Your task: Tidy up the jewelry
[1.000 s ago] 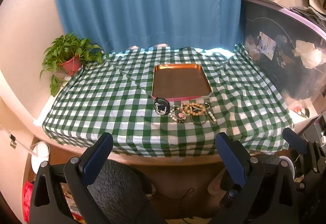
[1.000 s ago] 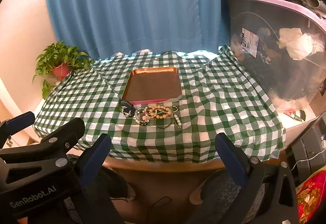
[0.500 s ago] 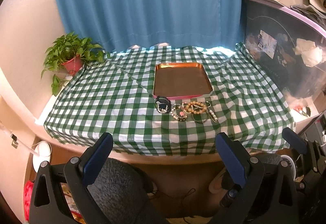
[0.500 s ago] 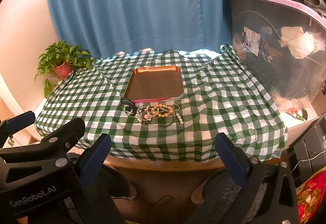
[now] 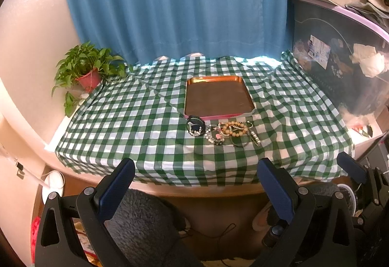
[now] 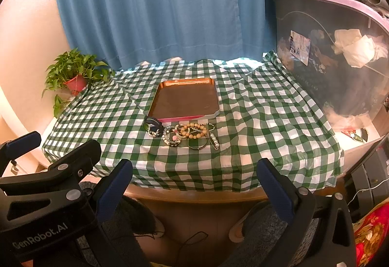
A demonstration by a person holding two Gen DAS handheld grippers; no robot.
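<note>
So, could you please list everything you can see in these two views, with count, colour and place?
tray: one, copper-brown, empty, mid-table on the cloth.
jewelry: one cluster, tan, dark and pale beads, on the cloth just in front of the tray.
cloth: one, green and white check, covering the table.
plant: one, green in a red pot, far left corner.
curtain: one, blue, behind the table.
bin: one, clear with a pink lid, right of the table.
left gripper: black with blue pads, open, near the front table edge.
right gripper: the same, open, beside it.
</note>
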